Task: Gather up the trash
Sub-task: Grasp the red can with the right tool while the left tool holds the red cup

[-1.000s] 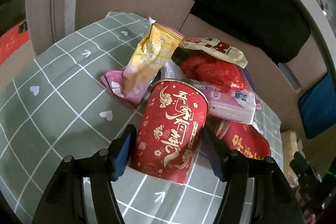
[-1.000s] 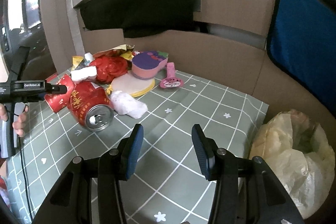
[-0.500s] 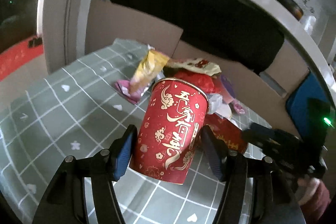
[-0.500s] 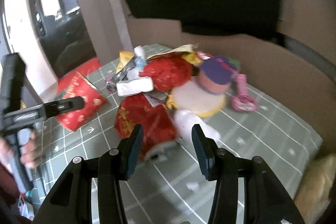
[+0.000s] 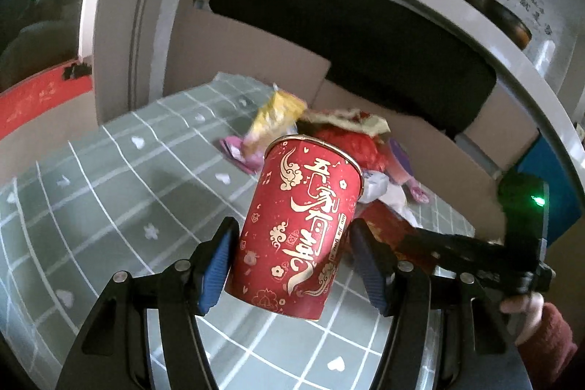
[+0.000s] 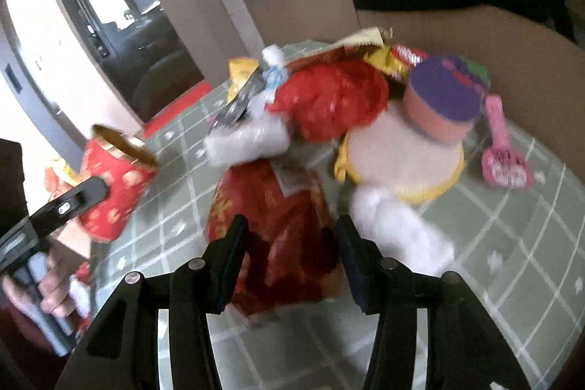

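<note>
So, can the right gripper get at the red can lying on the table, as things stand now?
Probably yes. The right gripper is open, and the red can lies straight ahead between its fingers with nothing in front. White tissue crowds the can's right side, though motion blur hides whether they touch.

The left gripper (image 5: 292,258) clamps a red paper cup (image 5: 305,225) with gold lettering, its blue-padded fingers (image 5: 215,262) pressed against both sides. The cup tilts, its open rim away from the camera, lifted above the green checked tablecloth (image 5: 109,192). Beyond the cup lies a trash pile: a yellow snack bag (image 5: 276,114), a pink wrapper (image 5: 237,152) and a red crumpled bag (image 5: 351,143), somewhat blurred. Right of the cup, the right gripper (image 5: 475,254) reaches toward the pile; its jaw state is unclear.
</note>
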Tool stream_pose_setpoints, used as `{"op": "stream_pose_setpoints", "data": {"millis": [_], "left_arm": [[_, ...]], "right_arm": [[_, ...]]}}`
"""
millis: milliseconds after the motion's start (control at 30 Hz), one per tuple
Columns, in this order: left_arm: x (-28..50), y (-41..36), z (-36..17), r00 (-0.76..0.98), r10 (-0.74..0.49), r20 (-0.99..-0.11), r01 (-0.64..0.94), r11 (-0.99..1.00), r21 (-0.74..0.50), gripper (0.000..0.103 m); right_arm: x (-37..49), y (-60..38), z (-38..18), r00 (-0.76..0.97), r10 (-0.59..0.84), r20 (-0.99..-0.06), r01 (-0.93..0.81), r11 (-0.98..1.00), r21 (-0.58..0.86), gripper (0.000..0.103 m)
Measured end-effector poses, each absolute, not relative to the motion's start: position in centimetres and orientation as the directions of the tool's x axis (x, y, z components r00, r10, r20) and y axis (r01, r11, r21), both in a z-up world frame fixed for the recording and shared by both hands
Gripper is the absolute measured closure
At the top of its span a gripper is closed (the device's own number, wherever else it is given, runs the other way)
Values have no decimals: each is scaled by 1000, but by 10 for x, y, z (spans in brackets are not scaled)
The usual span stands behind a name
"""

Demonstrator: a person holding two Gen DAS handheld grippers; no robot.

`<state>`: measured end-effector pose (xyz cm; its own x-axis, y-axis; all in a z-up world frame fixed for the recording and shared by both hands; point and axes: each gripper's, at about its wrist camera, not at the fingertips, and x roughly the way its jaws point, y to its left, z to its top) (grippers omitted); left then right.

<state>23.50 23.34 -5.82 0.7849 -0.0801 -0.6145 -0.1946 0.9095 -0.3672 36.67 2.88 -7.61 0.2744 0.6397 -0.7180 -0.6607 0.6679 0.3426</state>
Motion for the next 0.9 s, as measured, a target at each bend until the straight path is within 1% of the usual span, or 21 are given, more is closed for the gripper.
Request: {"op": "stream_pose_setpoints", "data": {"millis": [167,200,233,300,367,433,533,633,800,833,900], "left_arm": [[235,212,-69,759,-119,-640,-163,917,-365,40],[234,207,-69,759,-121,-640,-158,919,-361,40],[232,204,-69,761,-118,-638,-157,921,-358,40],[228,199,-66,770,-106,-629,-159,923,-350,40],[224,195,-64,775,-110,-622,-152,923,-353,40],[222,193,-64,774,-117,-622,-154,918,-365,40],[221,193,-66,768,-130,-627,-160,909,-384,40],[219,189,-67,766,-138,-627,-151,911,-384,40],[222,186,-72,758,-154,-634,-148,906,-397,40],[221,186,-73,759,-153,-633,-148,906,-397,40],[221,185,-73,762,-150,-630,-147,907,-394,40]], "right_arm": [[337,-20,-72,297,622,-725,-583,719,378,66],[334,-29,-71,311,618,-722,-566,730,382,67],[328,-40,-67,338,609,-717,-545,748,379,70],[320,-53,-60,388,570,-724,-521,784,338,70],[309,-59,-54,426,538,-728,-522,803,288,69],[307,-62,-52,430,552,-715,-531,795,294,69],[304,-66,-46,473,555,-684,-515,804,296,57],[308,-67,-44,524,541,-657,-457,830,319,55],[319,-56,-57,541,506,-672,-378,860,343,53],[322,-51,-62,528,503,-684,-380,860,339,51],[324,-40,-67,524,472,-709,-398,872,286,50]]}}
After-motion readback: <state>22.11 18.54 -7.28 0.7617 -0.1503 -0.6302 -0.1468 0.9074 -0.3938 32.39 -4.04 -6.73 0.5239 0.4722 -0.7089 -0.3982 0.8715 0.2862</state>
